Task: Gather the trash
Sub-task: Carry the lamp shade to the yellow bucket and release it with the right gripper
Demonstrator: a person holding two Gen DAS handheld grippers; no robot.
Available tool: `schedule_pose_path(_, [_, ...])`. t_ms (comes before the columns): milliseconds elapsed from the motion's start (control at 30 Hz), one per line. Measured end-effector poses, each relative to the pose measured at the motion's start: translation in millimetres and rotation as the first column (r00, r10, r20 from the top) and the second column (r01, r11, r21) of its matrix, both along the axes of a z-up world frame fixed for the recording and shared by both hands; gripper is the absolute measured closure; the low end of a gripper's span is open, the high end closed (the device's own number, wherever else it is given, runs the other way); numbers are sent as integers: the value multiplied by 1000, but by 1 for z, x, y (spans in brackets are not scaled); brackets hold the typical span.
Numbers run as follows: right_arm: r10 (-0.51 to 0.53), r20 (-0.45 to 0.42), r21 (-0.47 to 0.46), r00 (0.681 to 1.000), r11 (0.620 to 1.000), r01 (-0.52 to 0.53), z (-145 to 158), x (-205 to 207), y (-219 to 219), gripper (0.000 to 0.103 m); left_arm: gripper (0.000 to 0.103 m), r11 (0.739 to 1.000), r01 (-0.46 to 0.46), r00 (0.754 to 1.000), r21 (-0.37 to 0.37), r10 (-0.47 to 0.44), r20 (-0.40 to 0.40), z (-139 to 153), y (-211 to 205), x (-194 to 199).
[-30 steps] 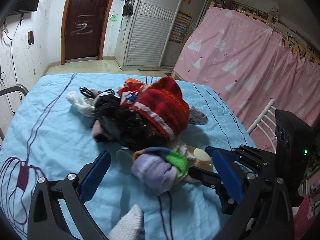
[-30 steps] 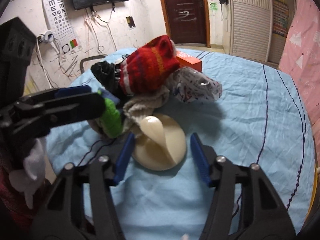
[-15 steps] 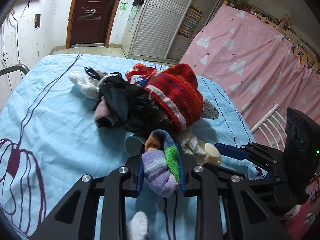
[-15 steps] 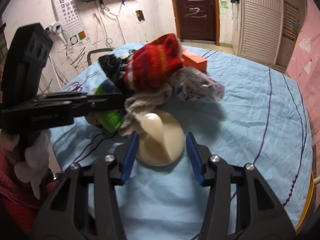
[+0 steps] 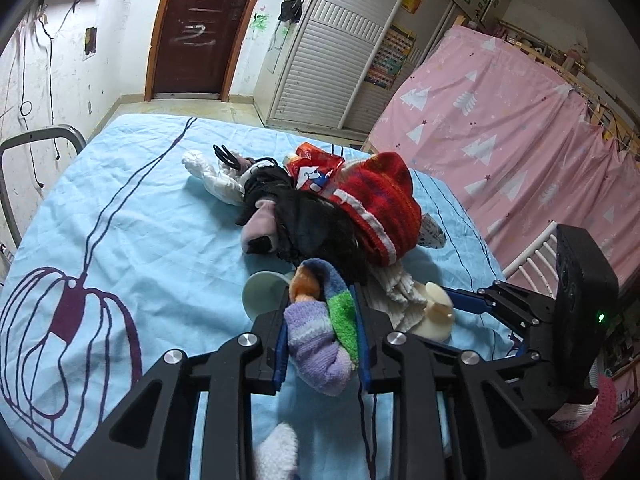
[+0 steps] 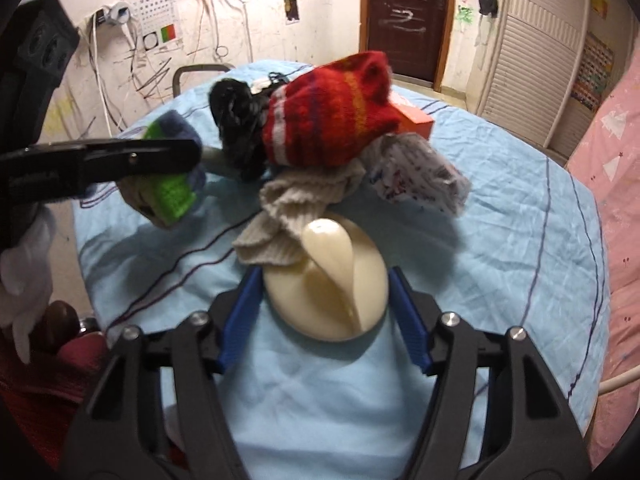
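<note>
A light blue sheet [image 5: 120, 240] with dark purple line drawings covers the round counter [image 6: 520, 240] that carries everything, with a pink curtain [image 5: 500, 140] printed with white trees hanging beside it and a dark brown door [image 5: 192, 28] on the far wall. Near the middle of the counter lies a heap of cloth items: a red striped knit hat [image 5: 380, 200] sits on top, with a black fuzzy garment [image 5: 312, 224] pressed against it, a beige ribbed sock [image 6: 296, 208] spilling out underneath, a crumpled printed white wrapper [image 6: 416, 176] just beside the hat, and an orange box [image 6: 412, 116] behind it. A cream dome-shaped plastic piece [image 6: 328, 280] rests on the sheet at the near edge of the heap, touching the beige sock. The right gripper [image 6: 326, 316] has its blue-padded fingers [image 6: 240, 316] set around this piece, one on each side and close against its rim; whether they press it cannot be told. The left gripper [image 5: 320, 336] has its fingers narrowed onto a multicoloured sock [image 5: 320, 328] of lavender, green, blue and orange, which bulges out between the pads and appears lifted clear of the sheet in the right wrist view. A pale green round lid [image 5: 260, 292] lies on the sheet just behind that sock.
</note>
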State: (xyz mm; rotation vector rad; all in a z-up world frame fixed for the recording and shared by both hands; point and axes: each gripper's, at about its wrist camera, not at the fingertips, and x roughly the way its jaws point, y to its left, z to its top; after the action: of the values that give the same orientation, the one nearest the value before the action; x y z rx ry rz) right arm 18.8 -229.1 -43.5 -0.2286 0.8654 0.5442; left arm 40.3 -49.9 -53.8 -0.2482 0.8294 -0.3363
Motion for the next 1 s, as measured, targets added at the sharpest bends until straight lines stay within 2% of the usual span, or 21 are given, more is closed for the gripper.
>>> schedule_pose_path(267, [-118, 30, 56, 993, 992, 116, 12, -7, -48, 42, 85, 1000, 22, 999, 7, -22, 33, 13, -4, -9])
schedule_pose_path(467, [-228, 63, 162, 972, 963, 215, 26, -13, -96, 41, 85, 994, 112, 989, 10, -112, 93, 39, -37, -14])
schedule_pose_path(667, [-340, 115, 231, 933, 923, 308, 42, -27, -158, 41, 85, 969, 247, 961, 26, -248, 122, 61, -100, -7])
schedule_pose_path(800, [-408, 143, 251, 902, 896, 366, 50, -40, -197, 41, 85, 940, 340, 933, 31, -341, 118, 68, -156, 1])
schedule_pose_path(1000, [-499, 170, 290, 850, 849, 441, 59, -55, -254, 41, 85, 891, 452, 886, 42, -454, 95, 63, -243, 12])
